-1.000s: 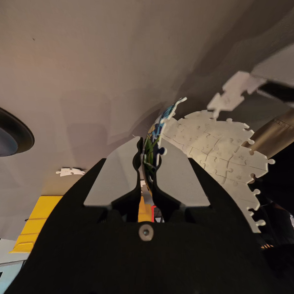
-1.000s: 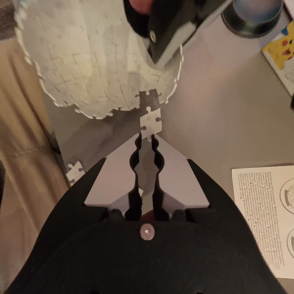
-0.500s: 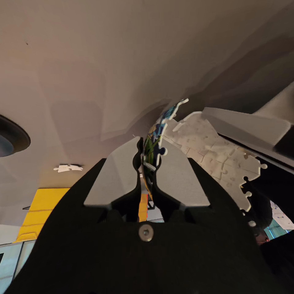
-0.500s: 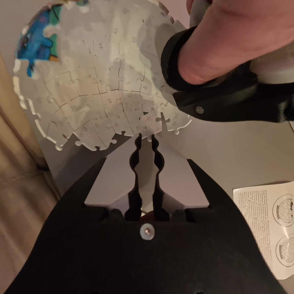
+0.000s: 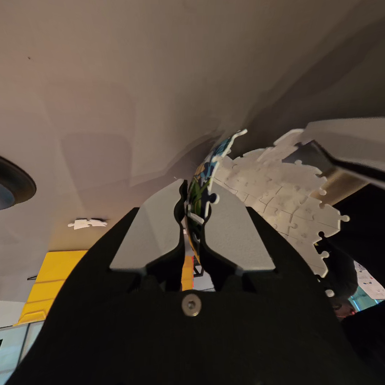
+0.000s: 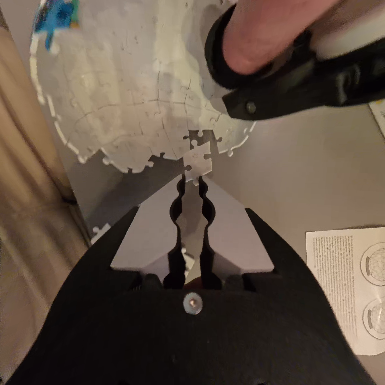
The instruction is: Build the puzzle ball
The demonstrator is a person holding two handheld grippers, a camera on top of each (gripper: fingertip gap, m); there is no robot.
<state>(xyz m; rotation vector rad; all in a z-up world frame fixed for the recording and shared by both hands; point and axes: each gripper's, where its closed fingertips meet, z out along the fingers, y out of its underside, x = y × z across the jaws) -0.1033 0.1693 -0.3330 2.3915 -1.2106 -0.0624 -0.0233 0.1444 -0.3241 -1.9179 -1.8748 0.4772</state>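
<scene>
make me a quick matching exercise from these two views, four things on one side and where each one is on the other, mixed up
Things:
1. puzzle ball shell
2. single puzzle piece
3. instruction sheet
4. loose piece

Places:
A. lying alone on the grey table, left of the left hand-held gripper
B. pinched at the tips of the right hand-held gripper
C. flat on the table at the right edge of the right wrist view
D. clamped at its rim by the left hand-held gripper

Pairs: 1-D, 2-B, 3-C, 4-A
</scene>
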